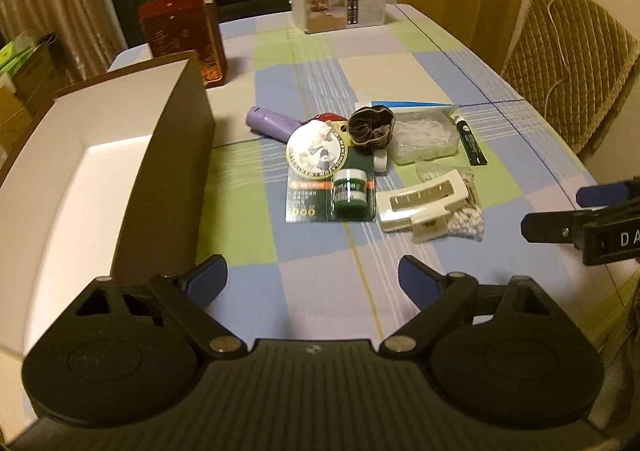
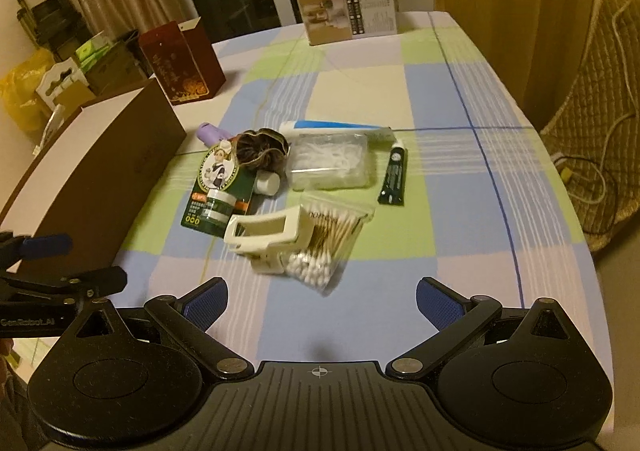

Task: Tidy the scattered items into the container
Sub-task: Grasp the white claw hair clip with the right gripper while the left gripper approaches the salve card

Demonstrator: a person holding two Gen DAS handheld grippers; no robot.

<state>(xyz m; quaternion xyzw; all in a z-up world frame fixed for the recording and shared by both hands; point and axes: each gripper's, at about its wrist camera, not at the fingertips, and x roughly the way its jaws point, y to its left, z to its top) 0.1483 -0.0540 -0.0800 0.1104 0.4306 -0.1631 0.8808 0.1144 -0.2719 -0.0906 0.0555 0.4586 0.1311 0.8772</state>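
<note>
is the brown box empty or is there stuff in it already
Looks empty: the left wrist view shows the brown box with a bare white interior; its nearest corner is hidden behind the tongs.

The left gripper [image 1: 314, 278] is matte black plastic; its ribbed central housing carries a small white crosshair mark, flanked by two round domed discs; silver rivet heads pin the angled linkage arms, and each finger ends in a blue textured pad [image 1: 208, 275]. The right gripper [image 2: 322, 301] is built alike, with blue dimpled pads [image 2: 434, 301]; seen from the left wrist, its black body bears white letters "DA".
</note>
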